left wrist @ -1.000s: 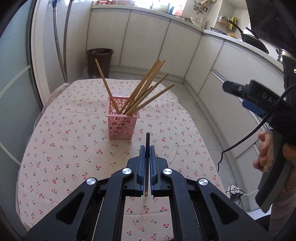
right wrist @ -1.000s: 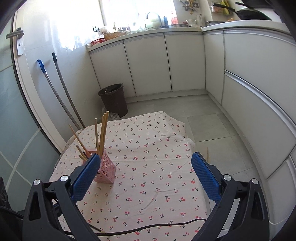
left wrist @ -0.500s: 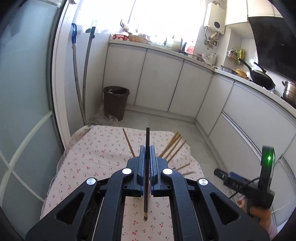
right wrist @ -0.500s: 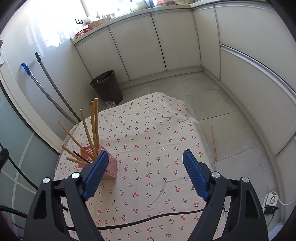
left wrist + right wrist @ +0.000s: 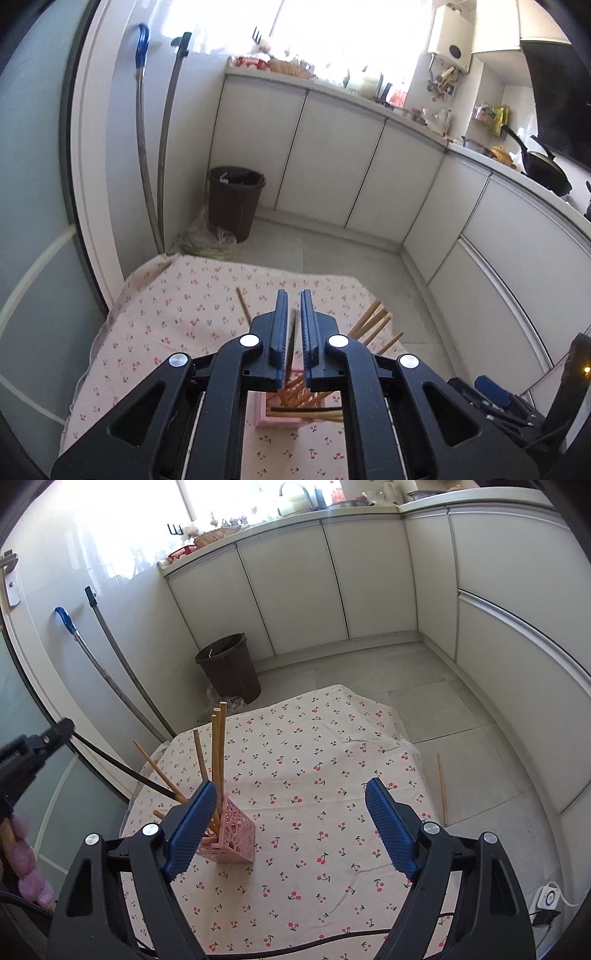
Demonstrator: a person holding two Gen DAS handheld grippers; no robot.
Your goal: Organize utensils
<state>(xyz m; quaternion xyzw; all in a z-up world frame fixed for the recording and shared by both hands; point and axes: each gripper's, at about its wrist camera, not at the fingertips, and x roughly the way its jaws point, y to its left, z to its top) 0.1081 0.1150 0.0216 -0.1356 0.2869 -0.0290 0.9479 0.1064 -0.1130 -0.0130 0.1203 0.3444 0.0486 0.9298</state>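
A pink lattice basket [image 5: 236,834] stands on the cherry-print tablecloth [image 5: 314,775] with several wooden chopsticks [image 5: 218,746] leaning in it. In the left wrist view the basket [image 5: 266,413] lies right below my left gripper [image 5: 294,293]. Its jaws are opening, and a black chopstick [image 5: 291,343] is still between them with a slim gap beside it. From the right wrist view this black chopstick [image 5: 122,768] slants from the left gripper [image 5: 55,734] down to the basket. My right gripper [image 5: 291,786] hangs open over the cloth beside the basket, with nothing between its fingers.
One wooden chopstick [image 5: 441,790] lies on the floor tiles right of the table. A brown bin [image 5: 229,668] and two mop handles [image 5: 110,664] stand beyond the table's far edge. A black cable [image 5: 295,949] crosses the near cloth. White cabinets [image 5: 369,583] line the room.
My left gripper has risen and moved forward until the basket is beneath its fingers, and its jaws have parted slightly around the black chopstick. The right gripper's jaws narrowed a little and moved nearer the basket.
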